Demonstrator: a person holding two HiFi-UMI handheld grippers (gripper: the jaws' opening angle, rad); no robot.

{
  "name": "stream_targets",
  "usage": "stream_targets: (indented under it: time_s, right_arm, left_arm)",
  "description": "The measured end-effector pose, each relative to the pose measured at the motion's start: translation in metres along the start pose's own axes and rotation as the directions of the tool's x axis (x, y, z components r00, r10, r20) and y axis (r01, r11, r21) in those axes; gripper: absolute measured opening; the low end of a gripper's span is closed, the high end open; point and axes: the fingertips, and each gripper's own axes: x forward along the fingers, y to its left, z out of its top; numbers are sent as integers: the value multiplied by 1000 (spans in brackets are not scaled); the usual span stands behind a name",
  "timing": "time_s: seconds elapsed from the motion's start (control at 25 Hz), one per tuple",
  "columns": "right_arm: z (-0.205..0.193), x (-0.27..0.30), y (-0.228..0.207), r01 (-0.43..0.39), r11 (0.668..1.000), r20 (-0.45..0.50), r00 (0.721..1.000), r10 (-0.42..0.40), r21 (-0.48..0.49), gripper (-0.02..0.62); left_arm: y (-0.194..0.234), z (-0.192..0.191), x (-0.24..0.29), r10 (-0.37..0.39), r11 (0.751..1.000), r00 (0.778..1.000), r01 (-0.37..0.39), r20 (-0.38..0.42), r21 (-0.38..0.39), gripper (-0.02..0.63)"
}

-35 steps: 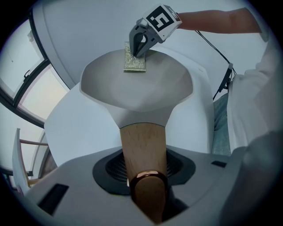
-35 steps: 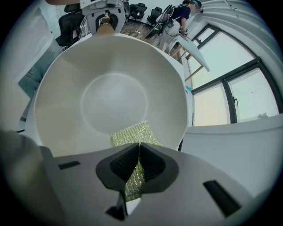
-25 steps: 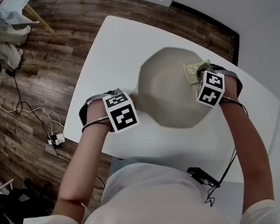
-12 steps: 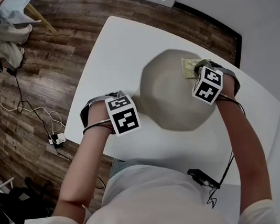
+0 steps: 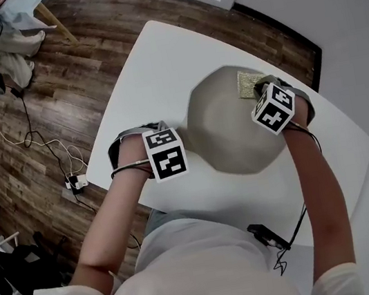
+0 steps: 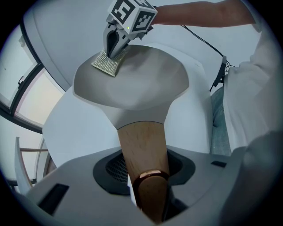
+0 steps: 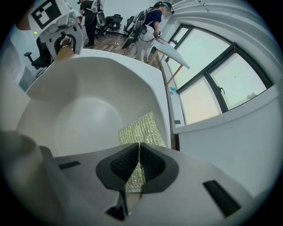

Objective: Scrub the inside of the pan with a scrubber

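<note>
A grey-beige pan [image 5: 230, 125] sits on the white table [image 5: 150, 65]. Its wooden handle [image 6: 142, 145] runs between the jaws of my left gripper [image 6: 148, 176], which is shut on it; in the head view that gripper [image 5: 181, 135] is at the pan's left. My right gripper [image 5: 263, 91] is shut on a yellow-green scrubber [image 5: 247, 84]. The scrubber [image 7: 141, 130] lies flat against the pan's inner wall [image 7: 75, 119] near the far rim. The left gripper view shows the scrubber [image 6: 107, 65] under the right gripper [image 6: 116, 53].
The table edge falls off to a wooden floor [image 5: 28, 134] at the left, with cables and a power strip [image 5: 75, 182]. A small black device [image 5: 268, 234] with a cord lies on the table near the person. A wall and windows [image 7: 212, 79] stand beyond the pan.
My right gripper has slid the scrubber a little farther away along the pan's far wall. The left gripper keeps its hold on the handle.
</note>
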Motion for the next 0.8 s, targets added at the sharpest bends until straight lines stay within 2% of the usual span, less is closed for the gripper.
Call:
stream_targets:
  time_s: [0.8]
  right_arm:
    - [42, 14, -4, -57, 995, 116, 992, 47, 87, 23]
  left_arm:
    - [3, 1, 0, 4, 1000, 1000, -4, -4, 15, 173]
